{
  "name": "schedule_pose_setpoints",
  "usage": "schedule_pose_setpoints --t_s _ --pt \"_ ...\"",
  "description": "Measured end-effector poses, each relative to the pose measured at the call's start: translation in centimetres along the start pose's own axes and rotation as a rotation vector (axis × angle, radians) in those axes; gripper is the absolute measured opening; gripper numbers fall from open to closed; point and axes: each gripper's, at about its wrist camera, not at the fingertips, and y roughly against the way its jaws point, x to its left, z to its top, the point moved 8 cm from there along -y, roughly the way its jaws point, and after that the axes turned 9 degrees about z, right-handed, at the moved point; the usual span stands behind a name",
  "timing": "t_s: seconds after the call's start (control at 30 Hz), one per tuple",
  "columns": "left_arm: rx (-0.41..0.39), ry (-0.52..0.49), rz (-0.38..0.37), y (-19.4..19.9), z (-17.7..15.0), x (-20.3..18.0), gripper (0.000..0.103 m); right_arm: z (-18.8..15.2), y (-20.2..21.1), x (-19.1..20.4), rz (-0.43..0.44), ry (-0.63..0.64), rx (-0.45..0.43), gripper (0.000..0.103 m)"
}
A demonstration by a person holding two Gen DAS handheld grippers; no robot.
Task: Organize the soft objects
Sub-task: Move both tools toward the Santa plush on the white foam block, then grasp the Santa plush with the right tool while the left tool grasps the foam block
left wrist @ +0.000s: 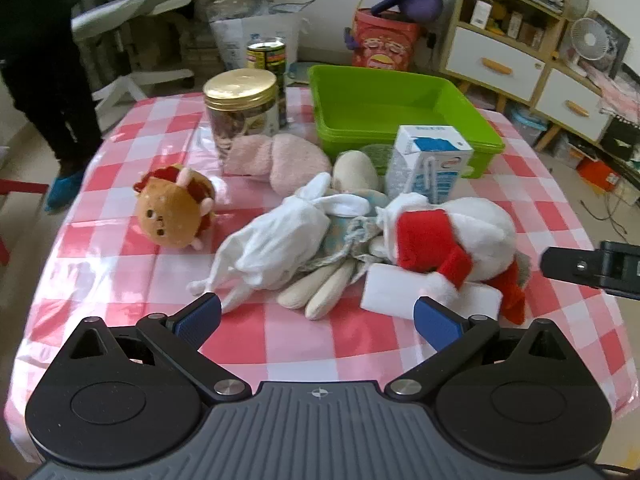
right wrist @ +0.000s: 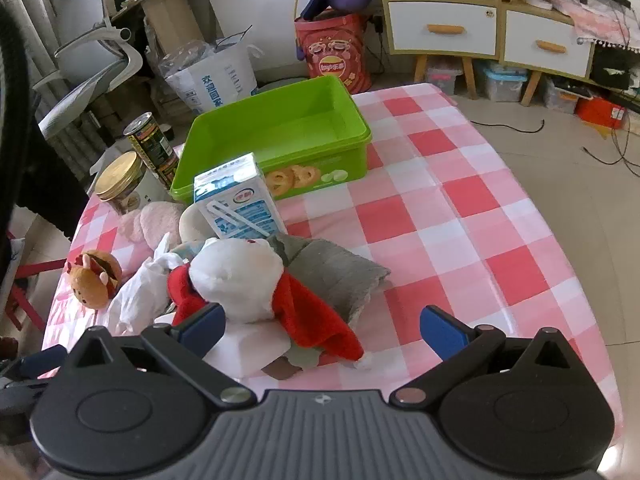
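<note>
both claws spread wide, gripping nothing. right claw (right wrist: 322, 330) nearer: white plush (right wrist: 236, 280) with red scarf just ahead, lower centre-left of frame, long axis running left-right, lying on a white block. green bin (right wrist: 280, 128) beyond, upper centre, empty. left claw (left wrist: 318, 320) facing the white cloth (left wrist: 276, 244), centre.

Two hand-held tongs, both with black linkage arms and blue finger pads. The left tongs (left wrist: 316, 314) are spread wide, the two pads far apart with nothing between them, pointing forward and slightly downward. The right tongs (right wrist: 322, 326) are likewise spread wide and hold nothing, also angled forward and down. In the left wrist view, the black side of the right tongs shows at the right edge of the picture, level with the left tongs and well apart from them. No hand or sleeve is visible.
</note>
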Motion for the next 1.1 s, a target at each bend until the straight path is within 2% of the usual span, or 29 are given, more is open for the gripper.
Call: schedule_pose_setpoints --t_s 0.5,0.77,0.9,1.1 --pt "0.031 -0.012 -0.116 -0.7 -0.6 -1.6 0.098 0.4 -1.6 0.8 0.084 0.002 0.003 0.082" --pt "-0.031 -0.031 -0.272 -1.1 -0.7 -2.4 0.097 0.8 -2.4 1.6 0.175 0.019 -0.023 0.082" --pt "-0.055 -0.061 -0.335 -1.8 -0.9 -3.3 0.096 0.9 -3.5 1.8 0.228 0.010 -0.020 0.077" --pt "-0.095 -0.092 -0.389 -2.2 -0.8 -4.7 0.096 1.2 -4.9 1.9 0.275 0.001 -0.014 0.067"
